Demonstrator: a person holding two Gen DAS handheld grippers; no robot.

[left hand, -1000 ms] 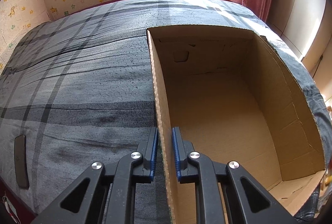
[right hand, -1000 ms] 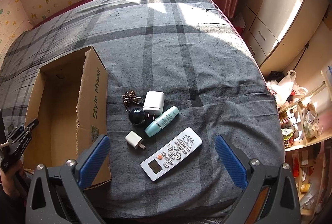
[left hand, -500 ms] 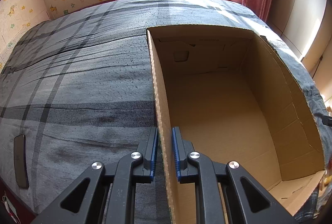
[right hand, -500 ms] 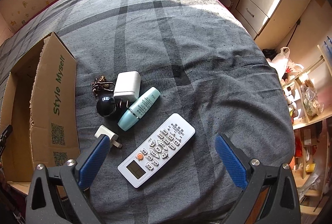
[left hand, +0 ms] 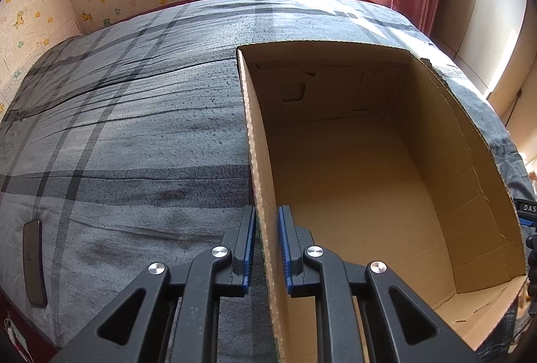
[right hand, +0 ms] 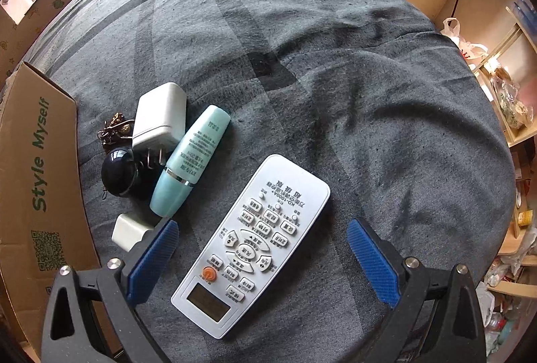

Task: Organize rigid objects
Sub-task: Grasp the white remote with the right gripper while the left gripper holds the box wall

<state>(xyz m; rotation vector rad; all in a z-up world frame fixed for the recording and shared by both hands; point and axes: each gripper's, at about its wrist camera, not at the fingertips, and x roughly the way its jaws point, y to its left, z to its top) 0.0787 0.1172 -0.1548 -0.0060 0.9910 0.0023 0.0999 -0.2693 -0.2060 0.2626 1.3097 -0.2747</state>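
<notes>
Remote diagonal, display end nearest claw

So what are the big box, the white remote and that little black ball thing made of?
The box looks like plain brown corrugated cardboard: matte, with fluting showing along its cut top edge. The remote control appears to be hard white plastic with a slight sheen, and its buttons may be rubbery. The black ball is glossy and mirrors the light, so polished plastic or glass; I cannot tell which.
</notes>
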